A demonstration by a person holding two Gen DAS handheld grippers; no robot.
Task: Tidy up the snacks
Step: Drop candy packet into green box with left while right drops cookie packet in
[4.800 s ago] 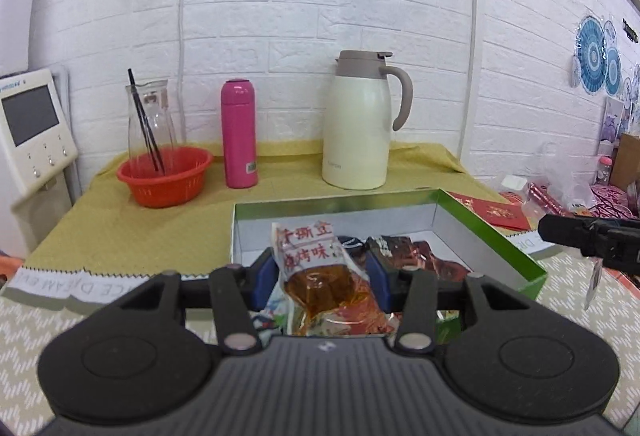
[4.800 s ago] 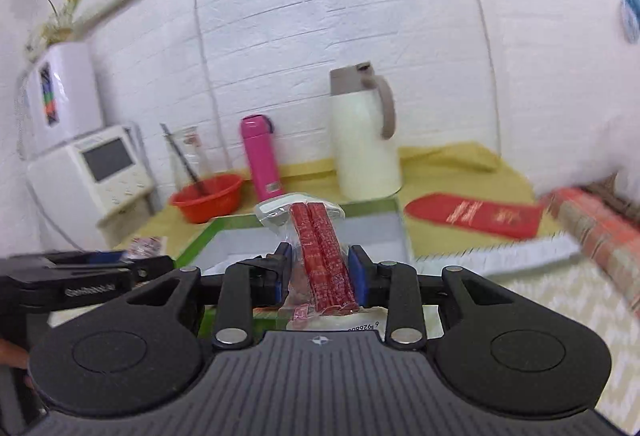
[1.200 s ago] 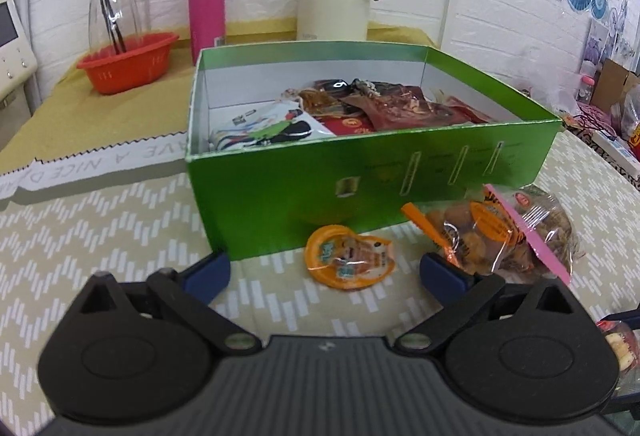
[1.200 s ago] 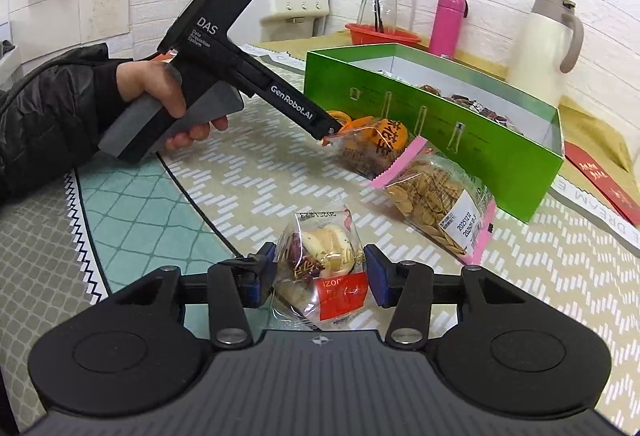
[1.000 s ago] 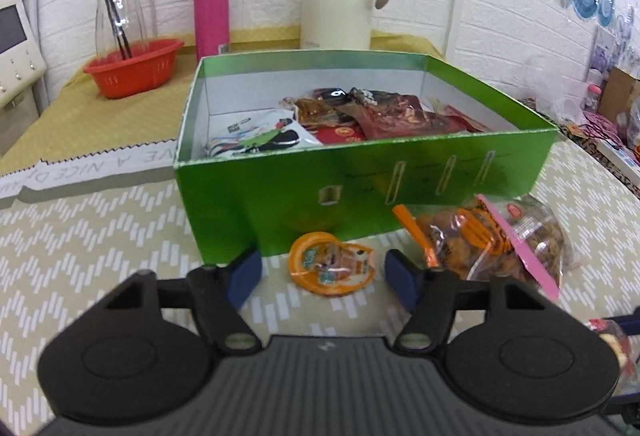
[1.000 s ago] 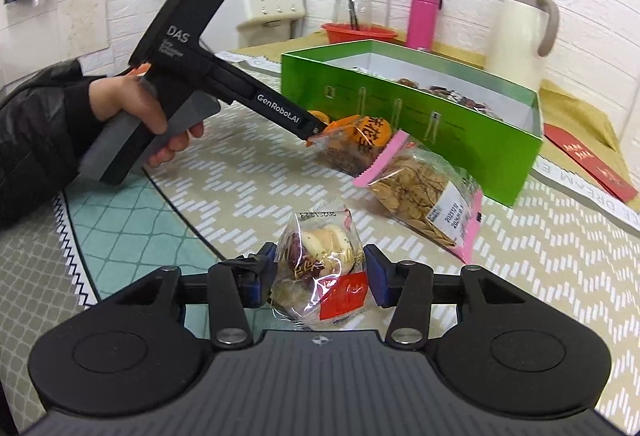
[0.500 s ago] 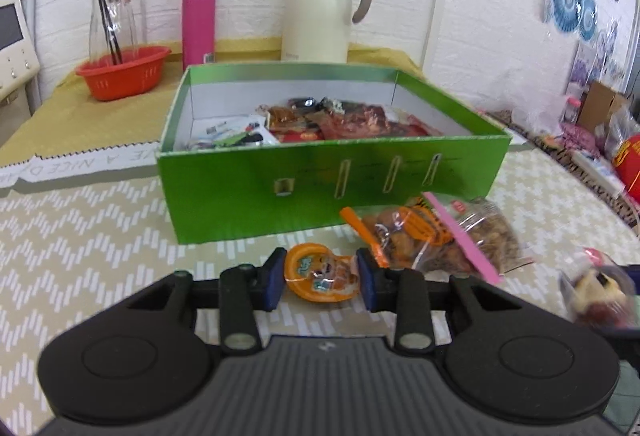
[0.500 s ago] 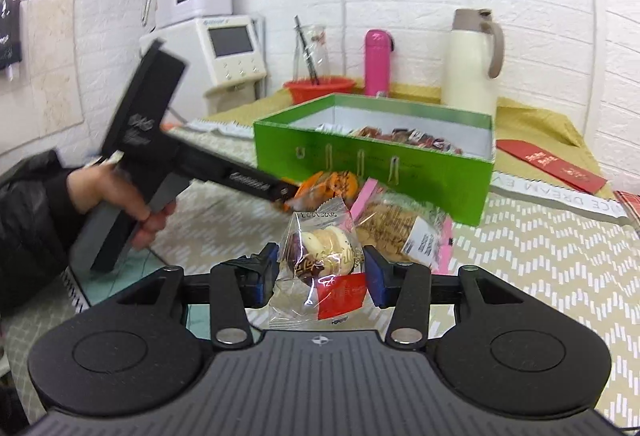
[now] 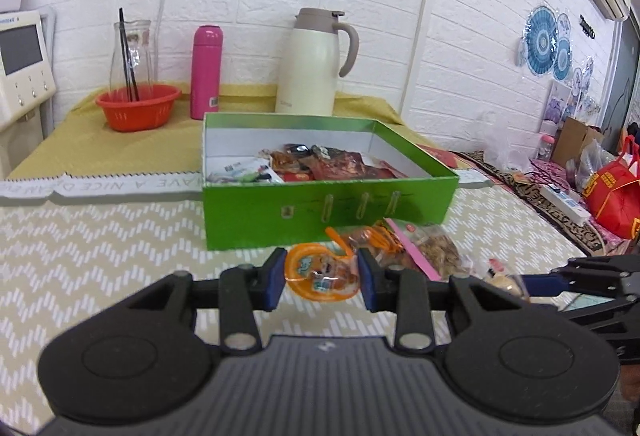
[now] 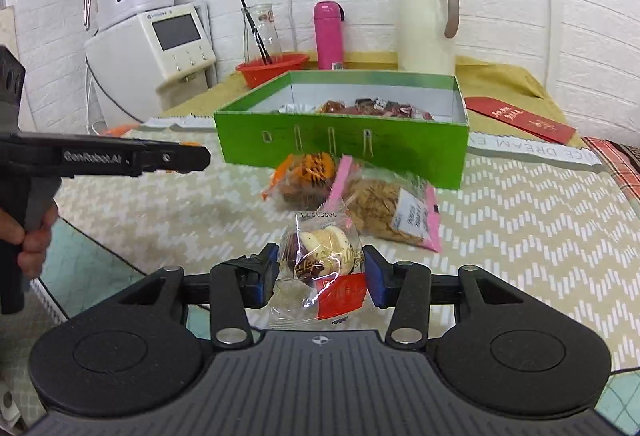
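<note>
My left gripper point(image 9: 322, 278) is shut on a small round orange snack packet point(image 9: 318, 272) and holds it above the table, in front of the green box point(image 9: 320, 206). My right gripper point(image 10: 320, 274) is shut on a clear cookie packet with a red label point(image 10: 322, 260), also lifted. The green box point(image 10: 344, 142) holds several snack packets point(image 9: 320, 166). An orange-striped bag point(image 10: 306, 176) and a pink-edged bag of chips point(image 10: 390, 208) lie on the table in front of the box. The left gripper shows at the left in the right wrist view point(image 10: 188, 158).
Behind the box stand a cream thermos jug point(image 9: 314, 66), a pink bottle point(image 9: 206, 72), a red basket point(image 9: 138, 112) with a glass carafe, and a white appliance point(image 10: 152, 48). Red envelopes point(image 10: 520, 118) lie at the right. A red bag point(image 9: 612, 198) sits far right.
My left gripper closed on the orange packet and lifted it. My right gripper lifted the cookie packet off the table. Earlier still, both held other snacks over the box.
</note>
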